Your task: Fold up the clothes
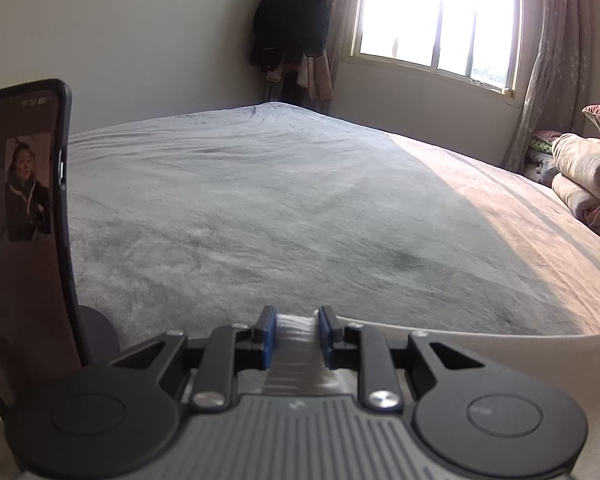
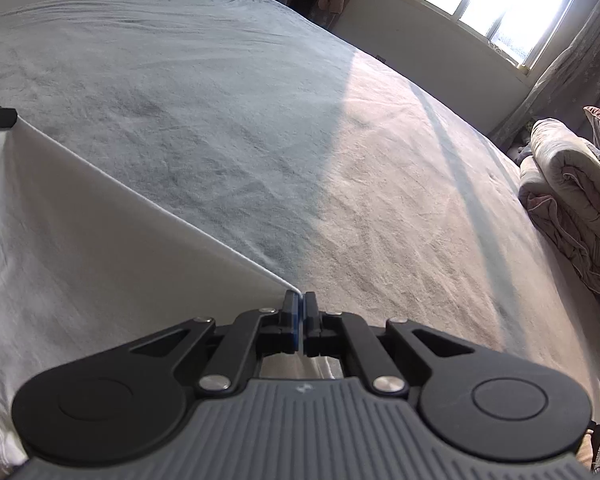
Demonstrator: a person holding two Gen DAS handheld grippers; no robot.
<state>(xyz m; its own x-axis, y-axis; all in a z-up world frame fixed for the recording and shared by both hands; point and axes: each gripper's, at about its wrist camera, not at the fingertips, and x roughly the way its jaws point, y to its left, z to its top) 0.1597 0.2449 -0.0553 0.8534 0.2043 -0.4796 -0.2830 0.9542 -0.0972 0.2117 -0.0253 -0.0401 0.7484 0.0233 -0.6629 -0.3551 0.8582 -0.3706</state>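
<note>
While both tongs [image 1: 297, 320] [image 2: 300, 304] pinch the white garment's [image 2: 100, 240] taut edge, bare bed [image 2: 260, 100] stretches ahead.

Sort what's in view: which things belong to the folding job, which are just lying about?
In the job:
white garment, stretched taut between both tongs
left tongs, shut on a bunched edge
right tongs, shut on a corner
grey bed cover underneath

Lying about:
rolled quilts
hanging dark coat
phone
window
</note>
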